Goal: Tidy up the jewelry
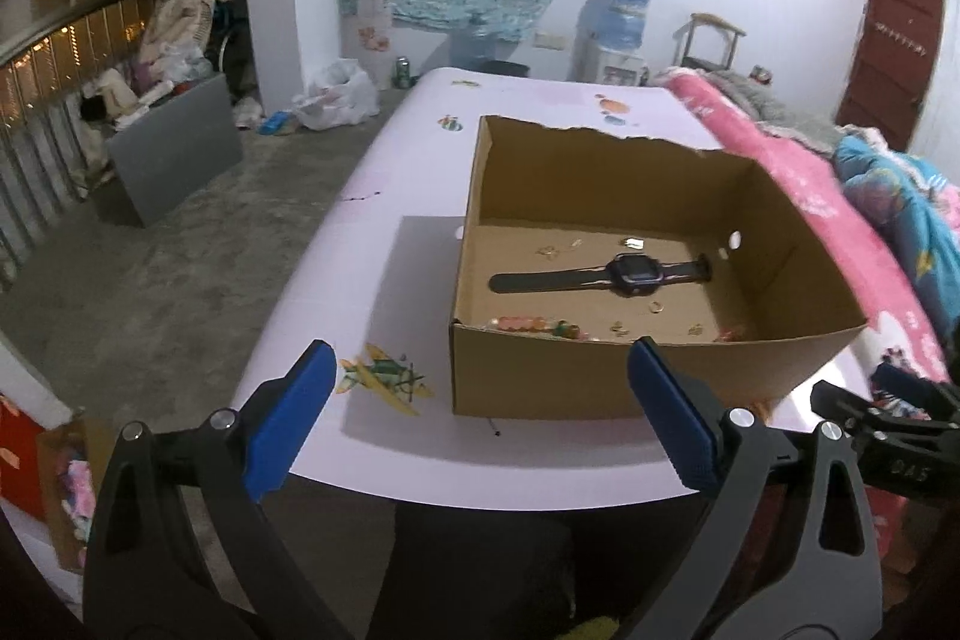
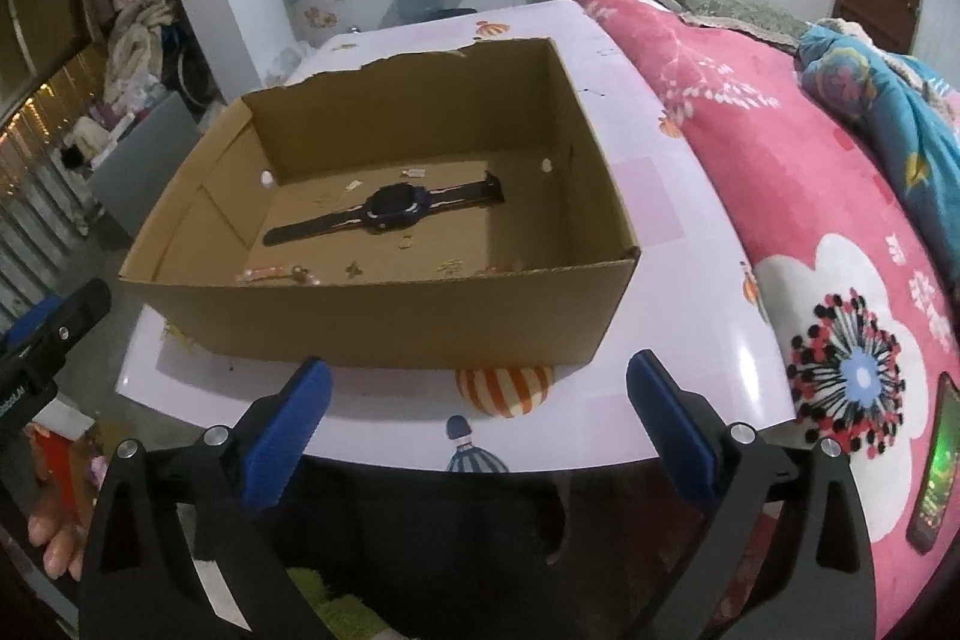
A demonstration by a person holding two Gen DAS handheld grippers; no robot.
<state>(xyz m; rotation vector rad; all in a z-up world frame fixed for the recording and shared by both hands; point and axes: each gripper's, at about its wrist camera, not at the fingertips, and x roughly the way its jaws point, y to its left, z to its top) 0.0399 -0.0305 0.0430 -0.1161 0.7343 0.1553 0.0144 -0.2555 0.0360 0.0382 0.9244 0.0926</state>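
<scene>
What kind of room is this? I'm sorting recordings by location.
Probably a lived-in bedroom or home storeroom: a pink quilt beside the table, a water dispenser, and piled clothes.

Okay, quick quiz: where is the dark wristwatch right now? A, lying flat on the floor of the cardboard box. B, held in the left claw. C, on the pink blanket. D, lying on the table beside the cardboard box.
A: the wristwatch lies stretched out flat on the bottom of the open cardboard box, among small trinkets, and both claws hang open and empty in front of the box.
</scene>
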